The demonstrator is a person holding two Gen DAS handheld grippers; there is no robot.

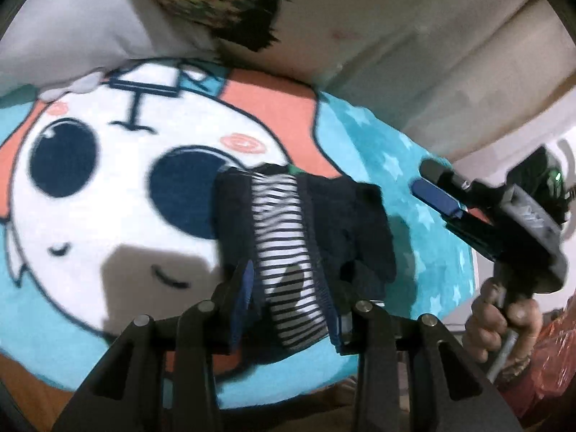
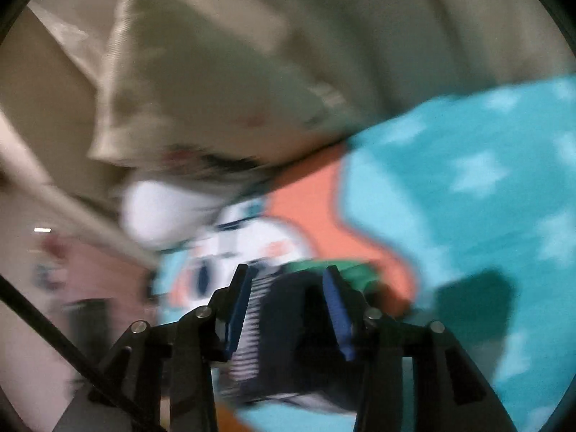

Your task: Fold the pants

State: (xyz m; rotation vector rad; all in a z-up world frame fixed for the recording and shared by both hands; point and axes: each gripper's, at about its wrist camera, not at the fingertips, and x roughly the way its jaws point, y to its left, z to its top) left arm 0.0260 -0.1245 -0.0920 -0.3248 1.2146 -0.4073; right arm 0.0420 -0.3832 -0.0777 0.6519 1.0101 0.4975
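While the pants (image 1: 306, 230) lie bunched in a small dark heap on the blanket (image 1: 424, 165), the left hand-held gripper (image 1: 291, 309) sits at the lower middle of the left wrist view with its jaws partly apart. A navy fold with a black-and-white striped band (image 1: 284, 237) runs between the blue pads (image 1: 244, 288); whether the pads press on the cloth cannot be told, as the near edge of the heap hides the contact. The heap rests over the white cartoon face (image 1: 126, 180) printed on the blanket, just beside one of its large dark eyes, with orange and turquoise starred areas to the right.

At the right edge of that view, the right hand-held gripper (image 1: 435, 187) hovers above the turquoise part, clear of the pants, its blue pad showing and nothing between its jaws. A hand (image 1: 504, 316) grips its handle at the lower right.

The right wrist view is heavily blurred. Its own jaws stand partly apart at the lower middle, framing the pants (image 2: 288, 309) and a strip of green cloth (image 2: 345, 270) lying beyond them. A pale pillow (image 2: 201, 82) fills the upper left, and the blanket (image 2: 468, 180) spreads across the right.
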